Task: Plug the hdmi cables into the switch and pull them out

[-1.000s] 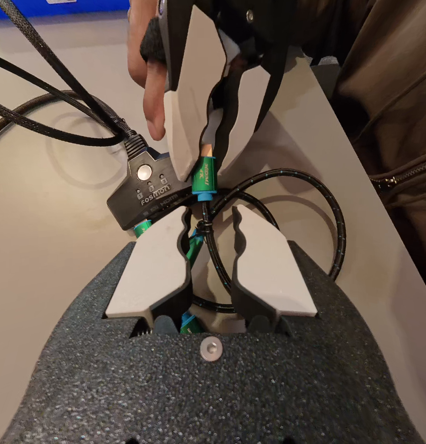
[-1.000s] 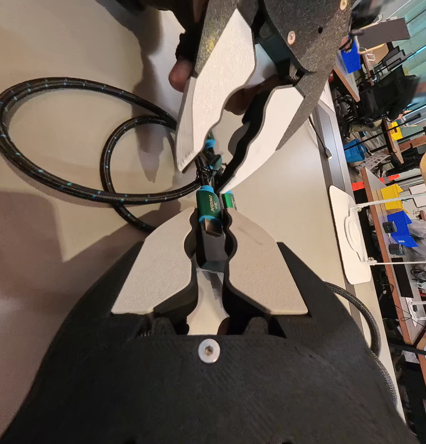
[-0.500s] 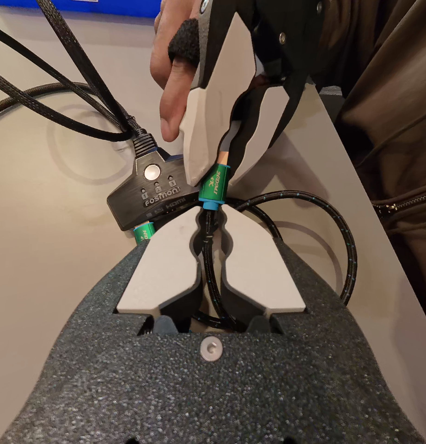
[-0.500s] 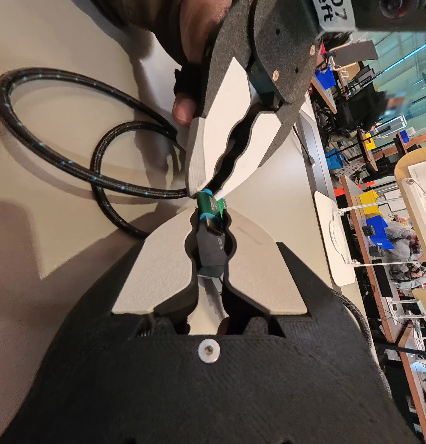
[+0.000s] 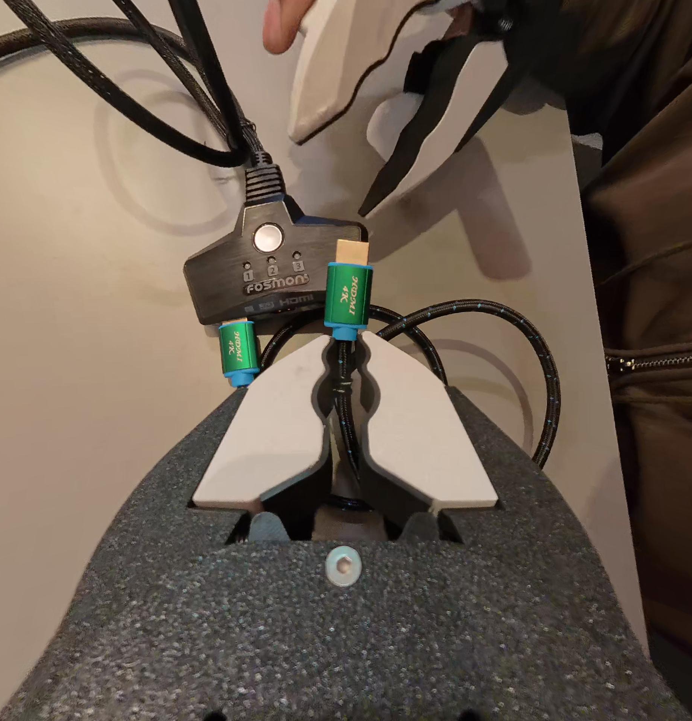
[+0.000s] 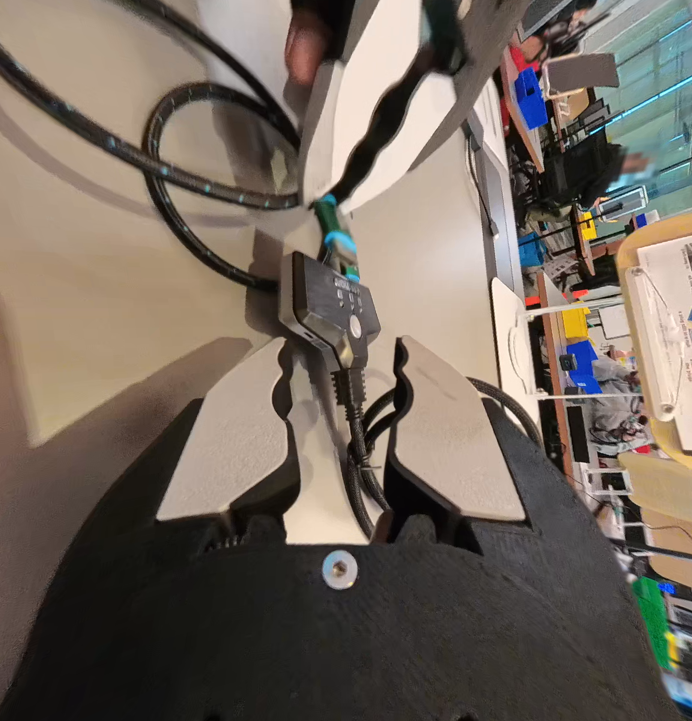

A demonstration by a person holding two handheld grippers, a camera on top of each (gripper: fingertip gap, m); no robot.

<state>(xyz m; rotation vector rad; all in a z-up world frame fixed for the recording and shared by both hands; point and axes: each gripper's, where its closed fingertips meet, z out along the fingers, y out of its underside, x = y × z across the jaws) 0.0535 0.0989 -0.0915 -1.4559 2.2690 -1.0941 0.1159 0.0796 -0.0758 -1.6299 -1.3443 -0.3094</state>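
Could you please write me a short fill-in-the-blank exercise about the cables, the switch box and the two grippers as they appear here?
1. The left gripper is closed on the braided ____ just behind the green plug.
2. The free plug's bare metal tip is ____ in colour.
3. The right gripper stands ____, its fingers either side of the black switch box's cable end without pressing it.
4. A second green plug is plugged into the black ____.

Missing words: cable; gold; open; switch box
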